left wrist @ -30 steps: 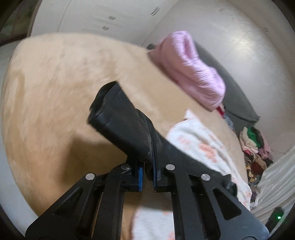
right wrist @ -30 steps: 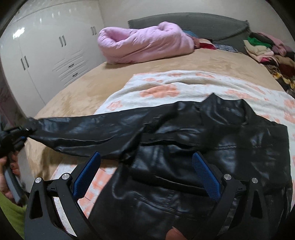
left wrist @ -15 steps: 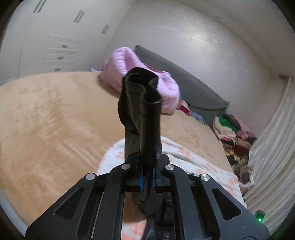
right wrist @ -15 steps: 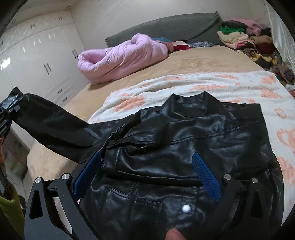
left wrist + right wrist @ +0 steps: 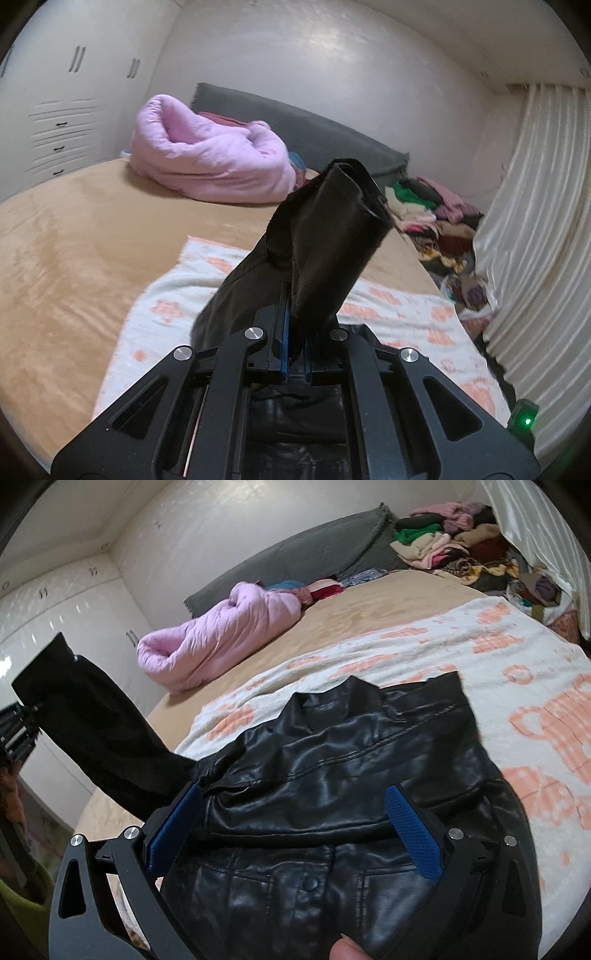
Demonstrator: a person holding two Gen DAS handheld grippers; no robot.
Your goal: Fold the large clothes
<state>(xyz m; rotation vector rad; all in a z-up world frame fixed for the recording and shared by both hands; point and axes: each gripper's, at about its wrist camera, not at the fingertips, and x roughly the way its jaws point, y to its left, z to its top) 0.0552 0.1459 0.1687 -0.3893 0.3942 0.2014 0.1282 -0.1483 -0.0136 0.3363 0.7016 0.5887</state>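
Glossy black leather jacket [image 5: 332, 794] spread flat on fuzzy white, peach-patterned blanket [image 5: 480, 653] over tan bed [image 5: 74, 240]; matte sleeve cuff [image 5: 332, 236] lifted, pinched tight in left gripper [image 5: 294, 350]; right gripper [image 5: 295, 830] gaping wide above jacket's chest, clasping nothing.

One black leather jacket [image 5: 332, 805] counted, one sleeve [image 5: 325, 251] raised, two grippers seen, left gripper [image 5: 294, 354] and right gripper [image 5: 291, 838], one patterned blanket [image 5: 480, 657] spread, one pink quilt [image 5: 207, 162] bundled, one clothes pile [image 5: 454, 539] heaped, one grey headboard [image 5: 295, 561] noted, one curtain [image 5: 535, 221] hung.
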